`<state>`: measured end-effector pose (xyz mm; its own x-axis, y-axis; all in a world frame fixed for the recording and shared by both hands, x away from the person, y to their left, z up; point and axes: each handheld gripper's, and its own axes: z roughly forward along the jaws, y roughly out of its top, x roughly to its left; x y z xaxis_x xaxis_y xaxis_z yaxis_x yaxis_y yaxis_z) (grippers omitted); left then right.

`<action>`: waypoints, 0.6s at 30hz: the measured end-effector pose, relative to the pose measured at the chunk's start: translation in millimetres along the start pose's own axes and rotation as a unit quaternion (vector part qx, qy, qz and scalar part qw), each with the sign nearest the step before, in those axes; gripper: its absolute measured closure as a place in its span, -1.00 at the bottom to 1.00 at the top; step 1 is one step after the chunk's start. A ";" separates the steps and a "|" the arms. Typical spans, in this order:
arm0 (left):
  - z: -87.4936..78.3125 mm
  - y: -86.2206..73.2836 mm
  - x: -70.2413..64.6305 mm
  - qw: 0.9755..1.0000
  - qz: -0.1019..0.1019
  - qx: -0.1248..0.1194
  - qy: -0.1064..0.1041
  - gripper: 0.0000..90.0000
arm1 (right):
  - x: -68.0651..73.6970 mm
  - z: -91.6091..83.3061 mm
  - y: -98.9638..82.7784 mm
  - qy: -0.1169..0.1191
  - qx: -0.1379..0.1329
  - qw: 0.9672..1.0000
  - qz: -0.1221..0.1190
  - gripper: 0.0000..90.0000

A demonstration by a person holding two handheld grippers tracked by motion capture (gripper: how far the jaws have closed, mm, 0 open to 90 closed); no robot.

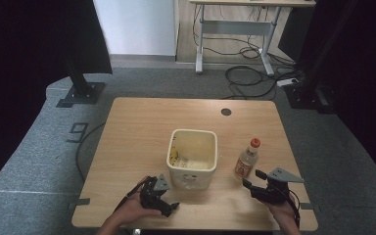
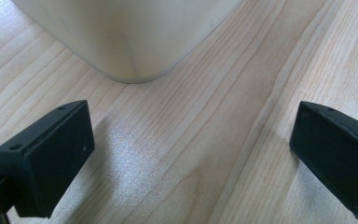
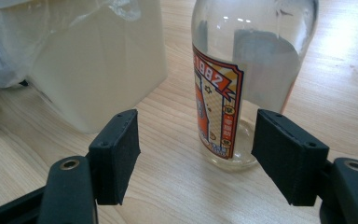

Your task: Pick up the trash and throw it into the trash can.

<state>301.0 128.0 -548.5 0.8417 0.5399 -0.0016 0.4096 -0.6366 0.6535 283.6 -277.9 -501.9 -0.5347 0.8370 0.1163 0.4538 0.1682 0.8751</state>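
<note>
Bottle (image 1: 247,160) with a red cap stands upright on the table (image 1: 137,122), just beside the cream bin (image 1: 192,155) at its right, probably so that the right gripper (image 1: 252,181) can take it easily. This gripper's jaws are wide apart and hold nothing, with the bottle just ahead of the gap. The left gripper (image 1: 165,208) rests low near the bin's corner, its jaws also wide apart and empty, perhaps ready to steady the bin.
</note>
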 end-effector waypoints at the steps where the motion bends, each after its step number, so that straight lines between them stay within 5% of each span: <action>1: 0.0 0.0 0.0 1.000 0.000 0.000 0.000 -1.00 | 0.1 0.0 0.4 0.000 -0.001 1.000 -0.001 -0.31; 18: 0.1 0.1 0.2 1.000 0.001 0.000 -0.001 -1.00 | -6.6 -4.9 -0.9 -0.013 -0.002 1.000 0.013 -0.29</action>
<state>301.2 127.9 -548.5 0.8428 0.5382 -0.0018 0.4082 -0.6372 0.6537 283.2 -286.2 -501.1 -0.5043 0.8541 0.1273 0.4652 0.1446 0.8733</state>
